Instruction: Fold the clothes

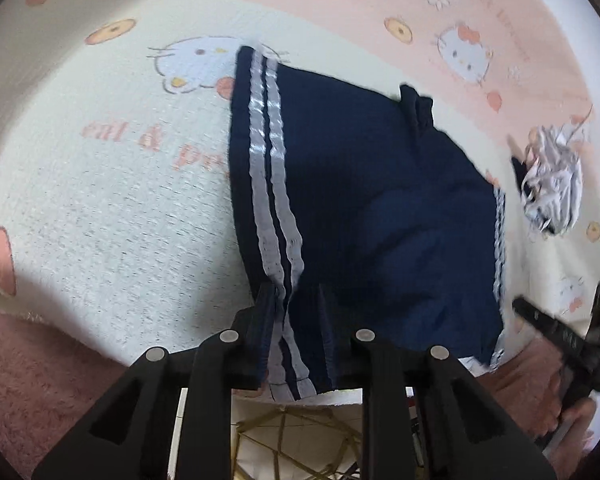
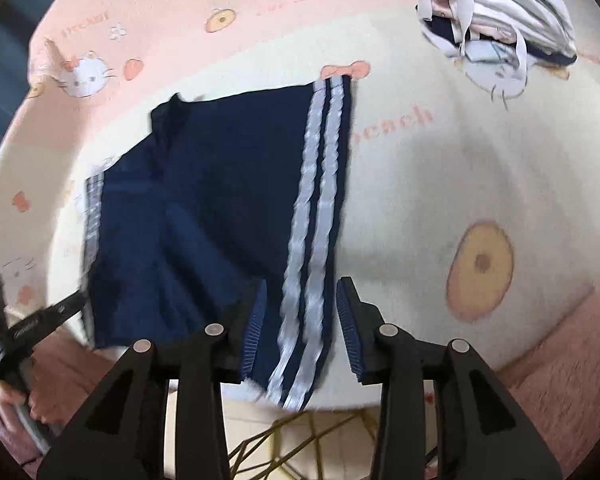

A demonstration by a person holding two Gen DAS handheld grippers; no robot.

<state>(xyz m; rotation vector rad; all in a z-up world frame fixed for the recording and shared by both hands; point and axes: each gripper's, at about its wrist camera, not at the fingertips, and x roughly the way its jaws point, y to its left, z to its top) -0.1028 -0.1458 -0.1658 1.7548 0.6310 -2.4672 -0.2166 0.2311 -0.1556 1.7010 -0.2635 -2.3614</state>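
While a pair of navy shorts with twin white side stripes is spread flat on the blanket-covered bench, both tools are held over its near hem, angled steeply down. The blanket is cream in the middle with a pink border and is printed with cartoon cat faces, doughnuts and peach-coloured lettering.

From the left wrist view, the left tool is seen with its jaws partly apart, straddling the striped side seam at the near corner of the shorts. The cloth lies between the fingers; whether the pads press on it cannot be told, since that edge is blurred. At the right margin of the same view the right tool and the hand gripping it are caught.

From the right wrist view, the right tool is seen partly open, with a gap showing between each ribbed blue pad and the other striped seam of the shorts, which runs between the fingers without being clamped. The near hem hangs just past the edge of the blanket. The left tool appears at the left margin, beside the opposite corner.

A crumpled heap of white and dark clothes lies on the blanket well apart from the shorts, toward the far right corner.
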